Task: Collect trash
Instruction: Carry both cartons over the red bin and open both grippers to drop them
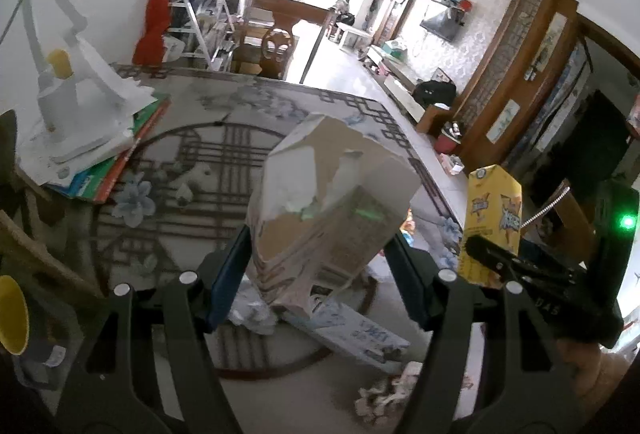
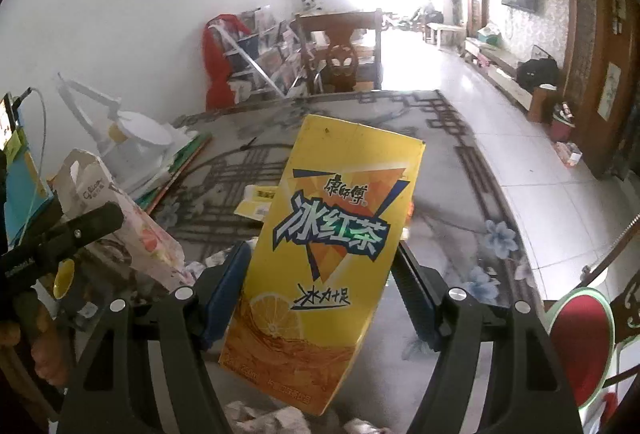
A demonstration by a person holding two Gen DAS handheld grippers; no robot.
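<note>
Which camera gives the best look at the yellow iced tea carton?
The right wrist view: the yellow cardboard iced tea carton fills the middle, printed front facing the camera, clamped between the right tongs. The left wrist view catches it only at the right edge, small, partly behind a black tong finger.

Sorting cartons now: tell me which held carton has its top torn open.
The white carton in the left gripper; the right gripper holds an intact yellow iced tea carton.
</note>
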